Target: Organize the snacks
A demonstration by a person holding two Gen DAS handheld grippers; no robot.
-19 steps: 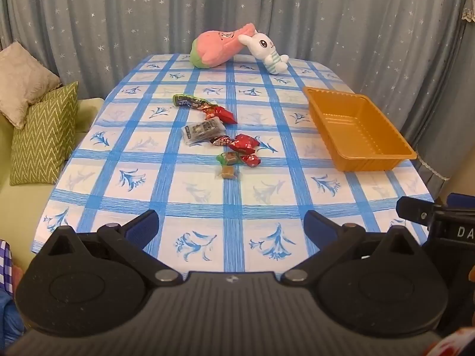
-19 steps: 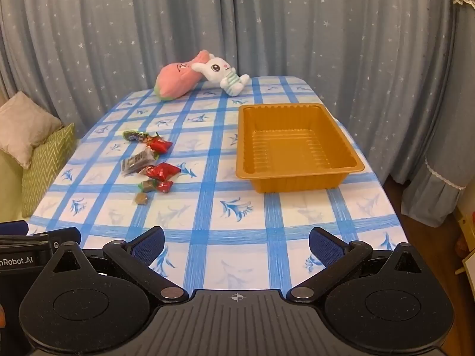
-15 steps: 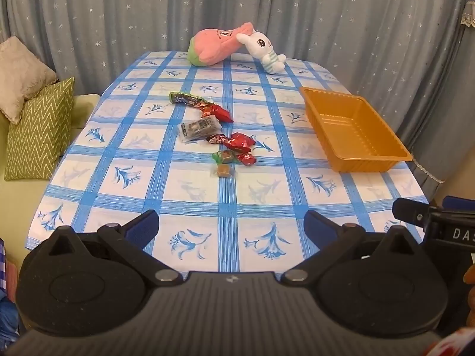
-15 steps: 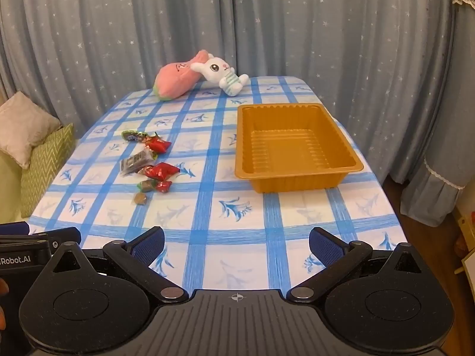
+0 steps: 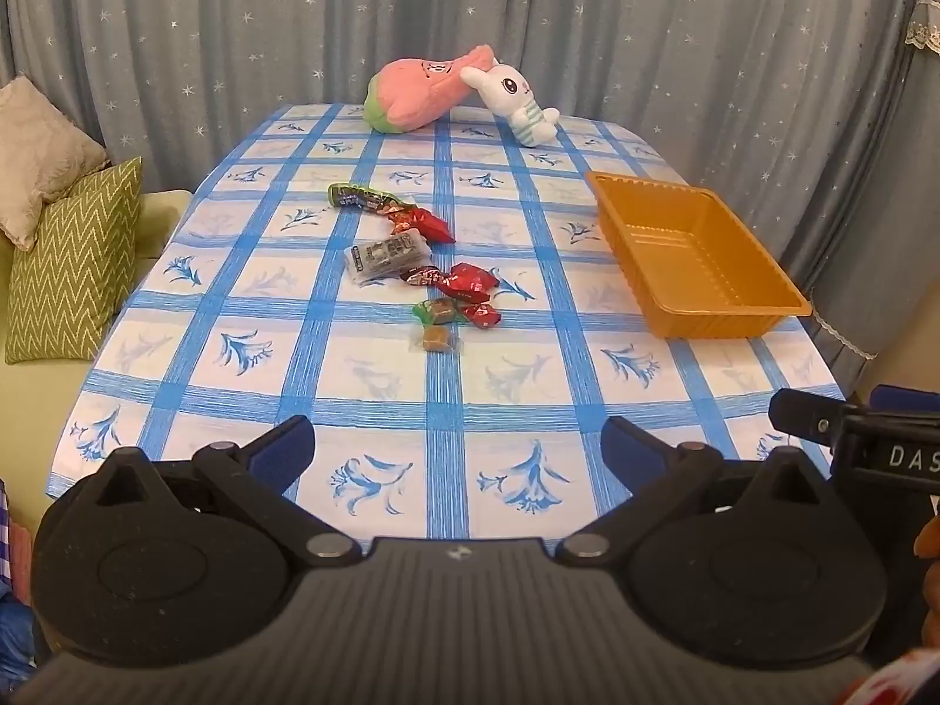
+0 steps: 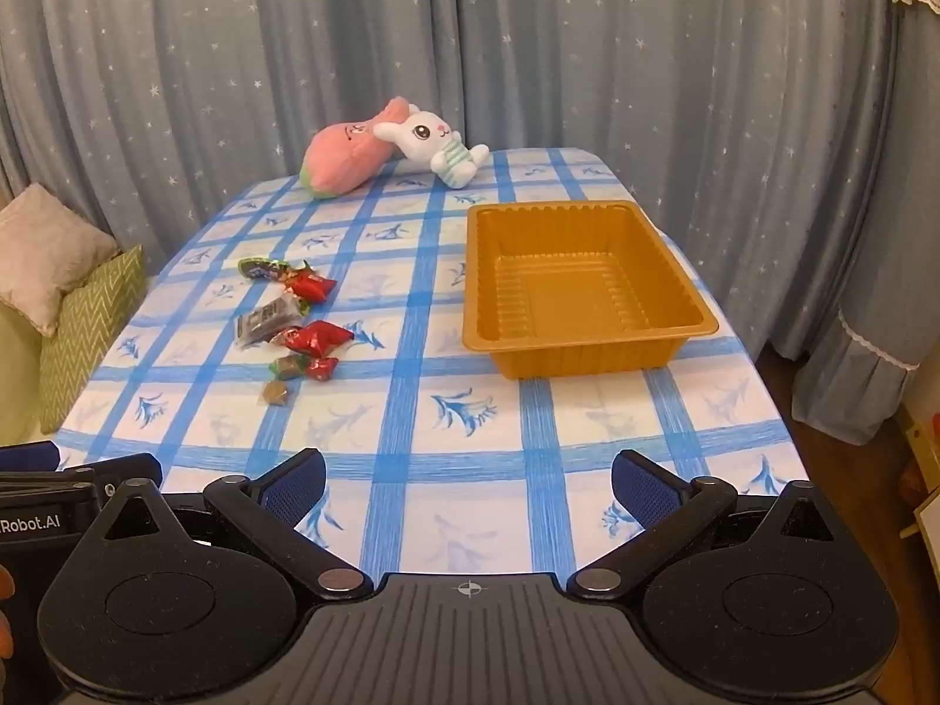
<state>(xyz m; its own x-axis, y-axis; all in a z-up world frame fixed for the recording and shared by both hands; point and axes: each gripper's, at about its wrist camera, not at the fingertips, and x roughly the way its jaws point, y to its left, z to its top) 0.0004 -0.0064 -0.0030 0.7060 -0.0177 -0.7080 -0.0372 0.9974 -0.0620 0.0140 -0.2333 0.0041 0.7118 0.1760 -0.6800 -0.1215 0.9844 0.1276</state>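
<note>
Over the last half second we barely shift, so nothing is sorted yet: our left gripper [image 5: 457, 451] and right gripper [image 6: 468, 484] both gape empty, the wrapped snacks [image 5: 414, 258] scattered well ahead, the orange tray [image 6: 578, 288] empty beyond the right one.

A pink plush toy [image 5: 420, 94] and a white plush rabbit [image 5: 517, 100] lie touching at the far end of the table with the blue-checked cloth [image 5: 376, 376]. Star-dotted grey curtains [image 5: 235, 29] hang behind. Left, a green zigzag cushion [image 5: 70, 258] leans under a beige cushion [image 5: 41, 147].
</note>
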